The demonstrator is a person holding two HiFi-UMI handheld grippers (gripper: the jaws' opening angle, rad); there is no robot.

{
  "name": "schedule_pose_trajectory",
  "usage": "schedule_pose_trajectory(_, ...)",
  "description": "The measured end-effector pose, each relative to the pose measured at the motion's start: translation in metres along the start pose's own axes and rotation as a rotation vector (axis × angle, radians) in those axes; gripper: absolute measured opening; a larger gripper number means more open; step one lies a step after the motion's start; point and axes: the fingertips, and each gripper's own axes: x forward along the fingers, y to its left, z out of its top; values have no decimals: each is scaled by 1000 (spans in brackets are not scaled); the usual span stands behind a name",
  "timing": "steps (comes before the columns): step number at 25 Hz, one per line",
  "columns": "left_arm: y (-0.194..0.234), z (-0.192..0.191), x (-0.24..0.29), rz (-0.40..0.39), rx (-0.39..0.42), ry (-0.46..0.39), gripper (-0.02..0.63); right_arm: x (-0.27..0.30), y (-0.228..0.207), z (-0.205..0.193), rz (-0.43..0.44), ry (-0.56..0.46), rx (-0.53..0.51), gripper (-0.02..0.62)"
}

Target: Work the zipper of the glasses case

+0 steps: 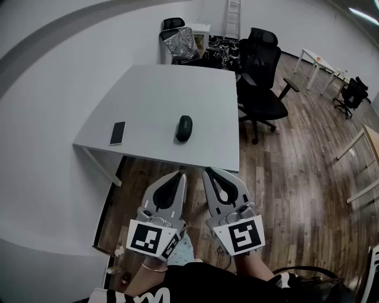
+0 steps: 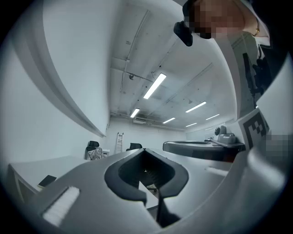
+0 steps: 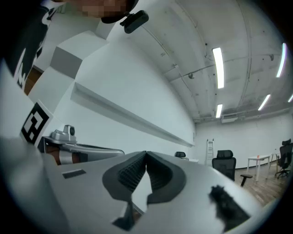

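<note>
The bench (image 1: pixel 160 94) fills mid-frame; below it the left claw (image 1: pixel 180 173) and right claw (image 1: pixel 207 171) hang pressed together and empty, seemingly because work hasn't begun. The glasses case (image 1: pixel 184 128) lies near the bench's lower edge, handy to reach.

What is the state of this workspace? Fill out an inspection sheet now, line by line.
Surface: grey table, with two things on it.
Job's things: dark glasses case lies towards the table's near edge, untouched; its zipper is too small to read.
Clutter: phone left of the case, apart from it.
Grippers: left tongs and right tongs are both shut and empty, held side by side short of the table.
Cables: nothing seen.
Surroundings: black office chair at the table's right, ladder against the far wall, wooden floor.
</note>
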Motion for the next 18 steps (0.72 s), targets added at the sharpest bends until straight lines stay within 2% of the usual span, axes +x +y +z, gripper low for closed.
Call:
schedule_pose_trajectory(7,58,-19,64,-15,-11,-6,2,81,-27,-21,11,-15,-29,6)
schedule_pose_trajectory(12,118,-23,128,-45,19,-21,2,164,-60,-43,-12,-4,-26,6)
schedule_pose_trajectory(18,185,-33,199,-75,-13,-3,3,254,-99,-57,-50,10,-20,6)
